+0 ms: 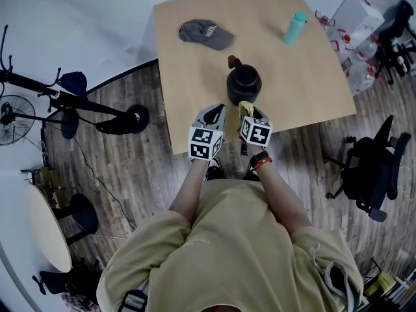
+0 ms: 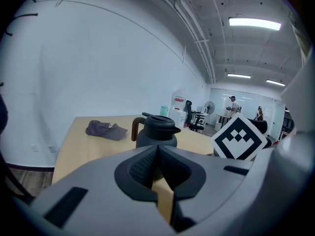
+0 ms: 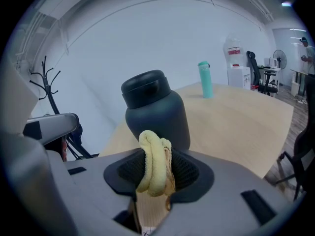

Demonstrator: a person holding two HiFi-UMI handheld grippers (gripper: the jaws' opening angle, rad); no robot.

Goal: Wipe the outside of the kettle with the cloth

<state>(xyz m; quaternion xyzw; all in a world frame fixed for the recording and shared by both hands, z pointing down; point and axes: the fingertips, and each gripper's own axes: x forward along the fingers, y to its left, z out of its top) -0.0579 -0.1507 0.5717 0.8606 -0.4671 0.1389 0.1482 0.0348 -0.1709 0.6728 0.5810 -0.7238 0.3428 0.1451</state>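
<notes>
**Cloth clamped in the right gripper, kettle just ahead on the table**

The dark kettle (image 1: 244, 83) stood upright on the light wooden table (image 1: 305, 83), towards its near edge, lid on and brown handle turned away from the person. Both tools were held low in front of it, side by side.

The right hand-held gripper (image 3: 155, 167) was clenched on a bunched yellow cloth (image 3: 153, 166), which stuck up out of the ribbed pads in a folded roll. In the head view the cloth (image 1: 246, 107) sat right at the kettle's near side; whether it touched the wall could not be told.

The left hand-held gripper (image 2: 157, 150) had its jaws pressed together with nothing between them. It pointed at the kettle (image 2: 156, 132) from just beside the right one, and the right tool's marker cube showed at its right.

Farther back on the table, a grey cap (image 1: 205, 33) lay to the left and a teal bottle (image 1: 294, 28) stood to the right, both well apart from the kettle. A black office chair (image 1: 370, 168) stood on the wood floor beyond the table's right side.
</notes>
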